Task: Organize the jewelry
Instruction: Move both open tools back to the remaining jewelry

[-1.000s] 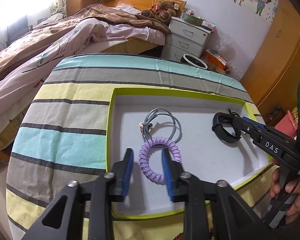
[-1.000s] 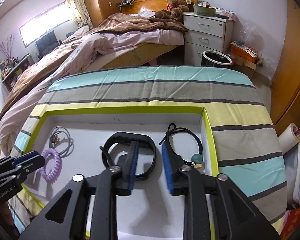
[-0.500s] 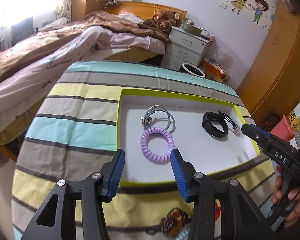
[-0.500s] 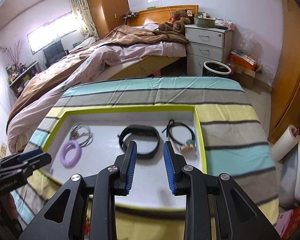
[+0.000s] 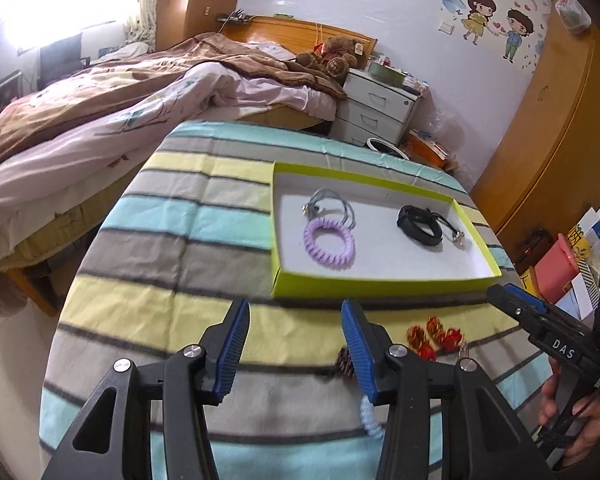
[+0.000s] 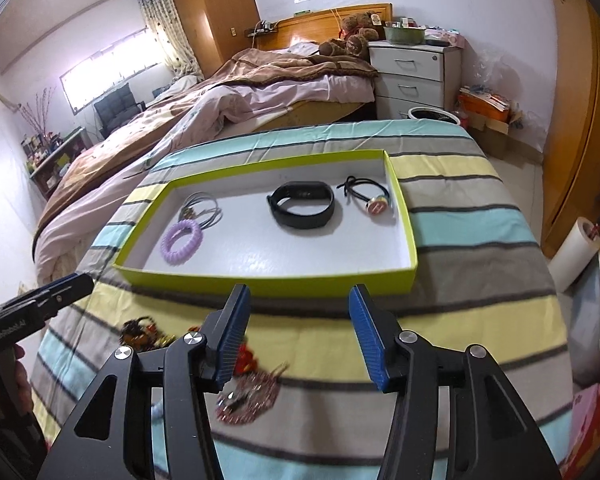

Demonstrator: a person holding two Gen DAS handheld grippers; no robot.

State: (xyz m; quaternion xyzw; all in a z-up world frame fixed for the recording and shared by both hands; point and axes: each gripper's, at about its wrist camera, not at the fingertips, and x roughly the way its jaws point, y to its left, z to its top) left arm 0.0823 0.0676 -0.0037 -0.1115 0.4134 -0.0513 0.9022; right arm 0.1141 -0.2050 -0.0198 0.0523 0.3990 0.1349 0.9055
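Observation:
A lime-edged white tray [image 5: 384, 285] [image 6: 260, 278] lies on the striped table. In it are a purple coil band [image 5: 329, 242] [image 6: 181, 236], a grey cord band [image 5: 329, 206] [image 6: 201, 209], a black wristband [image 5: 419, 224] [image 6: 302, 204] and a black cord with a round charm [image 5: 452, 231] [image 6: 370, 197]. Loose pieces lie in front of the tray: red-gold ornaments [image 5: 434, 334] [image 6: 244, 354], a dark beaded piece [image 5: 345, 360], a sparkly clip [image 6: 246, 398]. My left gripper [image 5: 296, 350] and right gripper [image 6: 300, 332] are open and empty, held above the cloth in front of the tray.
The striped cloth [image 5: 172, 248] covers the table. A bed [image 5: 100, 120] stands behind it on the left, a white drawer unit [image 5: 376, 108] and a wooden wardrobe [image 5: 540, 140] at the back right. Boxes and a pink bin [image 5: 556, 272] are on the floor at the right.
Both grippers have drawn back out of the tray toward the table's near edge and opened wider. The purple coil and the black wristband stay in the tray. Loose ornaments have come into view.

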